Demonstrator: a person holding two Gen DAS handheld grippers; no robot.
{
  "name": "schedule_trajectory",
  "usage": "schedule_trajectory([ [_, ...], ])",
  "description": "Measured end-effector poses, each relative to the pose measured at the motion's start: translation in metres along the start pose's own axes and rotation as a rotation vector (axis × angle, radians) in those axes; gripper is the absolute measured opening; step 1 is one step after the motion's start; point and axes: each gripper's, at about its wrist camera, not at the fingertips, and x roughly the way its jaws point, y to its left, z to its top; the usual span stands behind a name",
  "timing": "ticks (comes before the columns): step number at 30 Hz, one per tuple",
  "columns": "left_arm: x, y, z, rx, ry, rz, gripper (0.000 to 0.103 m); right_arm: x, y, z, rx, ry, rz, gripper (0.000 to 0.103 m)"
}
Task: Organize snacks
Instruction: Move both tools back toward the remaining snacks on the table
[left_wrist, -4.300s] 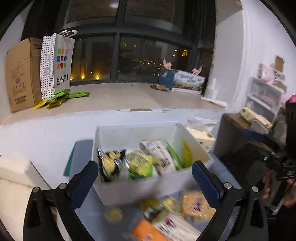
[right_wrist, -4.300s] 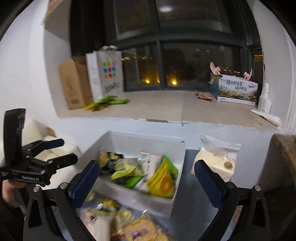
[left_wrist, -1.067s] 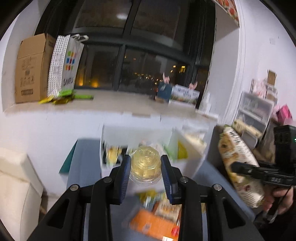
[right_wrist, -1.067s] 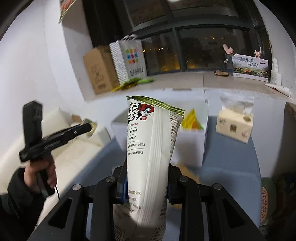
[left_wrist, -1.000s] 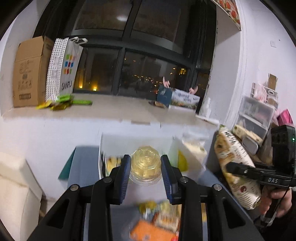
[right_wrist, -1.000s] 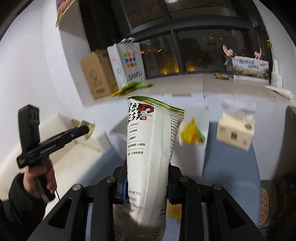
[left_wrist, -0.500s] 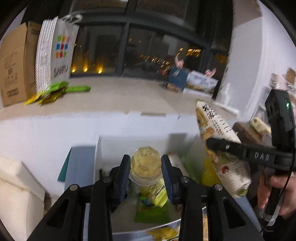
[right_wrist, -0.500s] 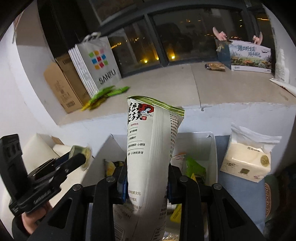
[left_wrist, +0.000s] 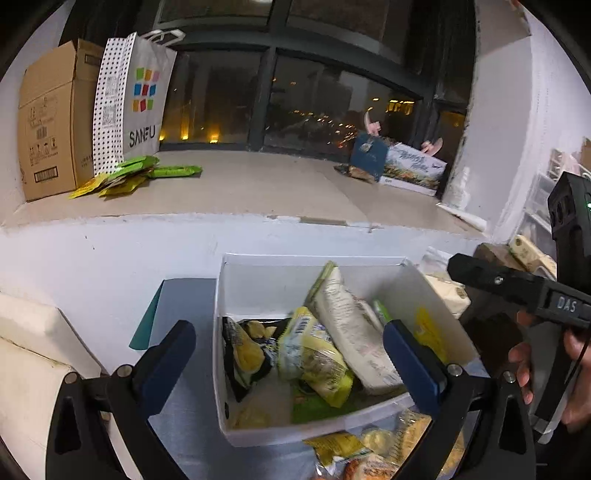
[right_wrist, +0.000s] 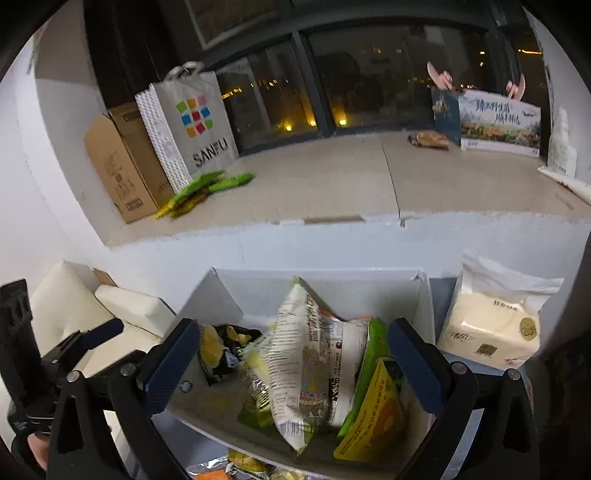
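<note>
From the left wrist view, the left gripper (left_wrist: 288, 363) is now spread wide and empty; half a second ago it pinched a clear round jar, which I cannot pick out among the packets now. It hovers over the white box (left_wrist: 255, 269), where the tall white snack bag (left_wrist: 351, 332) leans beside a yellow-green packet (left_wrist: 314, 362).

From the right wrist view, the right gripper (right_wrist: 291, 365) has also let go, jaws wide apart. Its white snack bag (right_wrist: 299, 354) stands tilted inside the box (right_wrist: 225, 299). Loose snacks (right_wrist: 240, 465) remain outside, so more sorting is likely.
</note>
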Motion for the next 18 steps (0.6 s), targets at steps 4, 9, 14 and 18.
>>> schedule_trajectory([
  [4, -0.029, -0.012, -0.016, 0.035, -0.040, -0.018, 0.103, -0.036, 0.004, -0.011, -0.039, -0.064, 0.023, 0.103],
  [9, -0.067, -0.032, -0.048, 0.065, -0.069, -0.036, 0.103, -0.092, 0.011, -0.044, -0.121, -0.137, 0.054, 0.103],
  [14, -0.100, -0.046, -0.094, 0.042, -0.053, -0.063, 0.103, -0.134, 0.009, -0.089, -0.189, -0.168, 0.049, 0.103],
  [18, -0.117, -0.052, -0.132, 0.007, -0.018, -0.082, 0.103, -0.153, -0.001, -0.137, -0.211, -0.143, 0.027, 0.103],
])
